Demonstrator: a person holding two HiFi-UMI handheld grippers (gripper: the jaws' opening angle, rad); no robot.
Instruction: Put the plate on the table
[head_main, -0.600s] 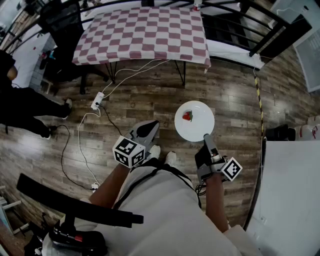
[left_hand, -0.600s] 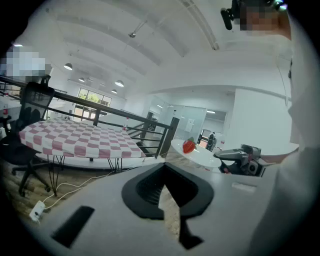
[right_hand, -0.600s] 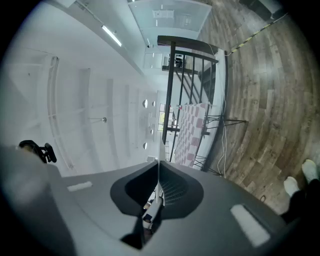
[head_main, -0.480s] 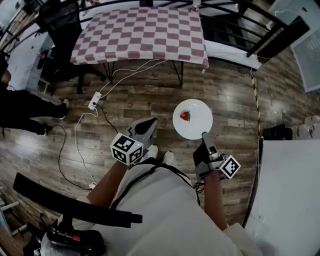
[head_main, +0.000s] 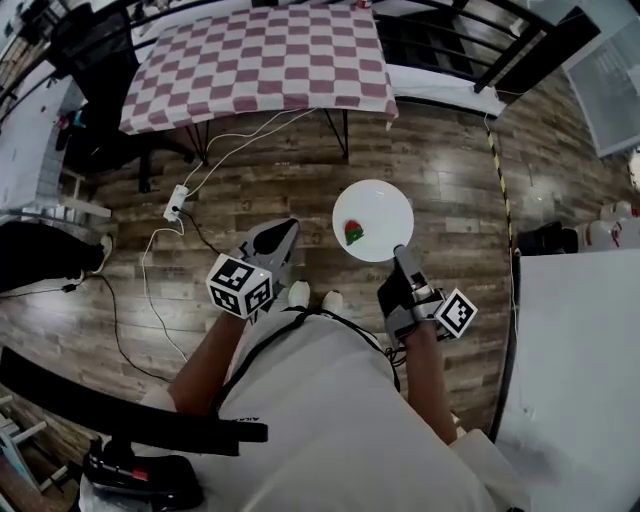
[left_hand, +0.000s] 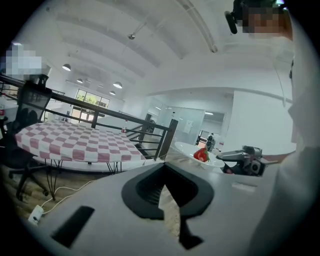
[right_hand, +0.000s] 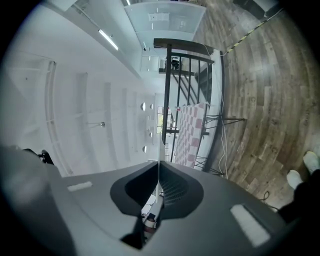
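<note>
Closer to the pink-checked cloth desk (head_main: 255, 60) now: right gripper (head_main: 400, 252) jaws pinch the round white plate (head_main: 385, 200), red strawberry (head_main: 354, 233) aboard; left gripper (head_main: 286, 230) jaws pressed together.

Round white plate (head_main: 373, 220) w/ red fruit (head_main: 354, 233), level, rim in right hand-held gripper (head_main: 399, 252); checkered bench (head_main: 255, 60) well apart.

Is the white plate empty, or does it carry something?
Not empty: a red strawberry lies on the plate that the right gripper holds.
</note>
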